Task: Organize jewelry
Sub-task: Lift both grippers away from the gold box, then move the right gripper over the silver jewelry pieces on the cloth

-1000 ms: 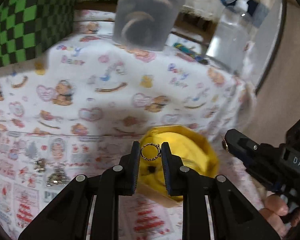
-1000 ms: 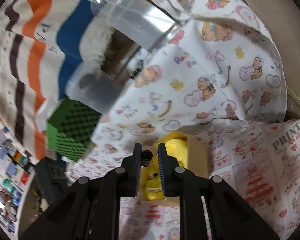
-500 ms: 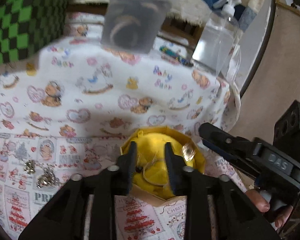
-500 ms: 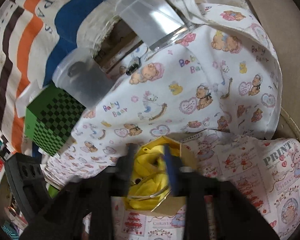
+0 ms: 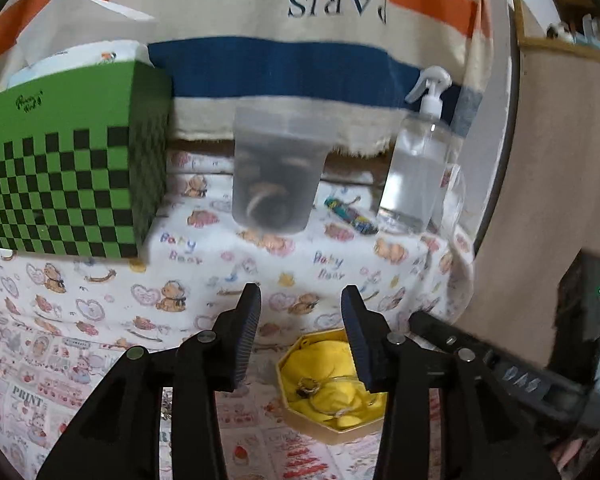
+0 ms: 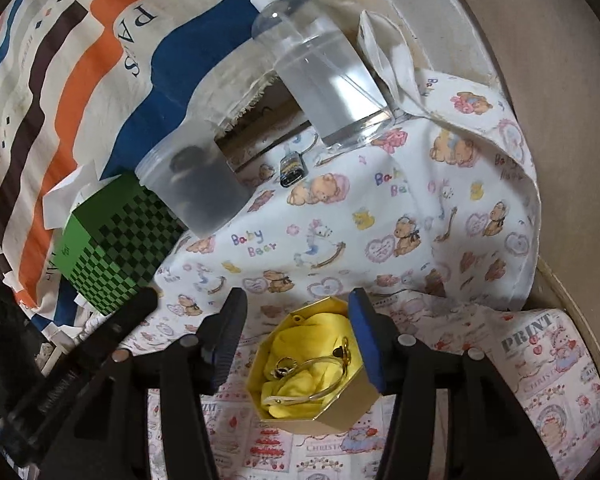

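Hanging above the box (image 5: 332,426), both grippers stand with jaws parted and nothing between them, having just been opening. Left of the box sits a green carton (image 5: 72,168); behind it a cup (image 5: 276,176), then a spray bottle (image 5: 416,172). The left gripper (image 5: 300,300) and right gripper (image 6: 298,300) flank the box, which holds a ring (image 6: 282,364) and bangle (image 6: 324,376) on yellow cloth.

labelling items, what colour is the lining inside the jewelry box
Yellow fabric lining in the gold box; clearest in the right wrist view.
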A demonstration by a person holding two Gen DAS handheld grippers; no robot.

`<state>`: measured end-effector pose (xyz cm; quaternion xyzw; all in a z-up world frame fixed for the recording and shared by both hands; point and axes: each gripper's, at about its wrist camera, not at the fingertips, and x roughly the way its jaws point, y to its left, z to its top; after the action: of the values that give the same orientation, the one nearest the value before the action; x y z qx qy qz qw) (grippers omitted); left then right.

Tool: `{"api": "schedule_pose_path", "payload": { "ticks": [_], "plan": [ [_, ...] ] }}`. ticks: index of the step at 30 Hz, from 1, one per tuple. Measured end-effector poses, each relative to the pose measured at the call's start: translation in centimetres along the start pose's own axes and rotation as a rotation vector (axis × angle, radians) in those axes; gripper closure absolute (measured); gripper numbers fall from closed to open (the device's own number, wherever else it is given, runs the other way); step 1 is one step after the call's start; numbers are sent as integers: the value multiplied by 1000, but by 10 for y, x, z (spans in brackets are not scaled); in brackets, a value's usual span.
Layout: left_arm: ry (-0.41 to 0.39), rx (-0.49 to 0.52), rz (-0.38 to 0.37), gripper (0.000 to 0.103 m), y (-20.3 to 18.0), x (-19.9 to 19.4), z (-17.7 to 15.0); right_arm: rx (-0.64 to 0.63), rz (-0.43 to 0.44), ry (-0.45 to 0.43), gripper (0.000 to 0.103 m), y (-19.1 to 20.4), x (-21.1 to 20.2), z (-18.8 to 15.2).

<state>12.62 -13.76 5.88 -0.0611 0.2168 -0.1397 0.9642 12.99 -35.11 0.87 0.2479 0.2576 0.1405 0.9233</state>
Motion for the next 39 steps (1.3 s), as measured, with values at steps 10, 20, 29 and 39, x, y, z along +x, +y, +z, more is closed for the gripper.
{"api": "schedule_pose_path", "payload": {
  "ticks": [10,20,29,39],
  "plan": [
    [-274,21,130,21,10,-91,41,-21,-27,1,51,8,-4,-3],
    [-150,40,291,15,49,-95,23,-108,-34,4,47,30,-7,-13],
    [-112,-120,367,15,117,-113,-7,-181,-29,28,47,54,-7,-26],
    [-99,-245,466,15,173,-96,-38,-255,-99,26,47,82,-12,-41]
  ]
}}
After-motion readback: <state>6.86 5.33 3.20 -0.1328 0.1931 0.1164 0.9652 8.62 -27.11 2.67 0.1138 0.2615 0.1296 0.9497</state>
